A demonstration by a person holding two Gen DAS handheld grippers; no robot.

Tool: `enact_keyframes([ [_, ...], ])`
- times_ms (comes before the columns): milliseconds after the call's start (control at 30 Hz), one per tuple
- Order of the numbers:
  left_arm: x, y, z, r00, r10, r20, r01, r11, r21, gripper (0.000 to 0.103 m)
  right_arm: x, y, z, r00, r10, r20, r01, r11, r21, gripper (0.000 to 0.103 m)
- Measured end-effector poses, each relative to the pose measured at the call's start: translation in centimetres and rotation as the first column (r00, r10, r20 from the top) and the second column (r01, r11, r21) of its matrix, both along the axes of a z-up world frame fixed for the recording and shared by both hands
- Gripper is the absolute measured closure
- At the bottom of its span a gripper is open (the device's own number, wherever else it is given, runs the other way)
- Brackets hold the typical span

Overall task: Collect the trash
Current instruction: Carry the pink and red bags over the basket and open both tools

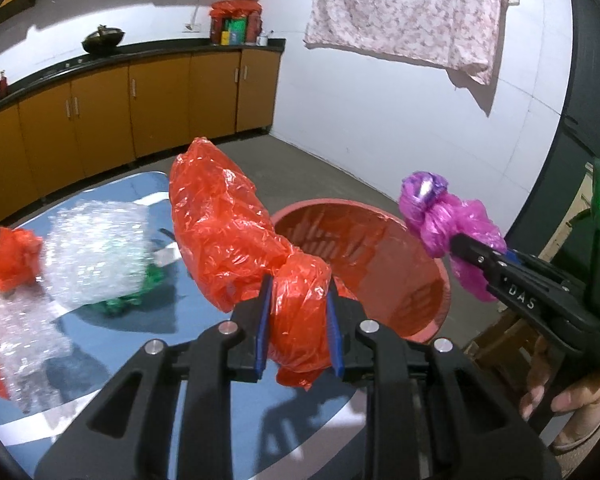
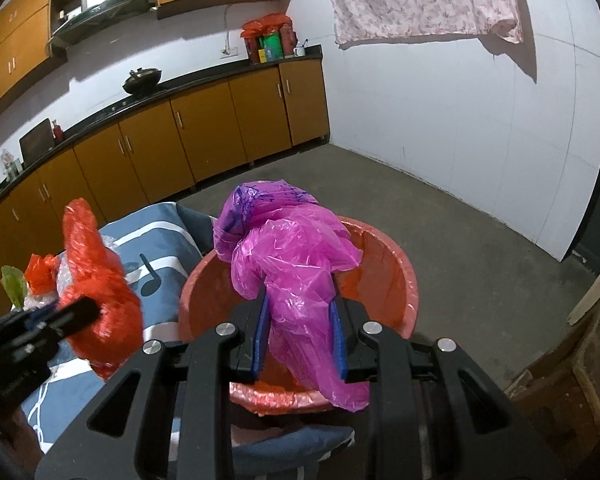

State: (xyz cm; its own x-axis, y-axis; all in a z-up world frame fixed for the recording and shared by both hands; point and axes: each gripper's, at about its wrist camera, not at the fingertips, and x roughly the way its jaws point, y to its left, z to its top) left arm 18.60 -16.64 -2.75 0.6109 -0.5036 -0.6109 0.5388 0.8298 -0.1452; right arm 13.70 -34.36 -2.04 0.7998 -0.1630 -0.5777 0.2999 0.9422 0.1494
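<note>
My left gripper (image 1: 300, 312) is shut on a crumpled red plastic bag (image 1: 228, 220), held above the blue table beside the red basin (image 1: 360, 260). My right gripper (image 2: 300, 316) is shut on a crumpled pink plastic bag (image 2: 292, 248), which hangs over the red basin (image 2: 396, 268). In the left wrist view the right gripper (image 1: 460, 246) shows at the right with the pink bag (image 1: 440, 216) above the basin's far rim. In the right wrist view the left gripper (image 2: 76, 312) shows at the left with the red bag (image 2: 100, 280).
Bubble wrap (image 1: 96, 252), a smaller red bag (image 1: 14, 256) and green scraps (image 1: 120, 304) lie on the blue table (image 1: 204, 356). A person's hand (image 1: 560, 400) holds the right gripper. Orange cabinets (image 2: 204, 128) line the far wall; cardboard boxes (image 2: 560, 392) stand at the right.
</note>
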Motion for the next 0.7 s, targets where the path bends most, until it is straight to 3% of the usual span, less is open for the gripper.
enact_keyframes([
  [433,3.8,-5.4,-2.8,0.996,-0.082,-0.047,0.082,0.997,-0.005,0.077,3.3,-2.8,-0.6,0.999,-0.031,0.007,0.031,0.997,0.066,0.076],
  [567,4.6,-6.4,-3.5,0.993,-0.101,-0.055,0.1,0.995,-0.006,0.068,4.3,-3.6,-0.7,0.999,-0.031,0.011,0.03,0.995,0.09,0.074],
  [700,5.4,-6.4,-4.3,0.992,-0.095,-0.081,0.094,0.996,-0.008,0.058,4.4,-4.3,-1.2,0.999,-0.034,0.013,0.032,0.993,0.117,0.062],
])
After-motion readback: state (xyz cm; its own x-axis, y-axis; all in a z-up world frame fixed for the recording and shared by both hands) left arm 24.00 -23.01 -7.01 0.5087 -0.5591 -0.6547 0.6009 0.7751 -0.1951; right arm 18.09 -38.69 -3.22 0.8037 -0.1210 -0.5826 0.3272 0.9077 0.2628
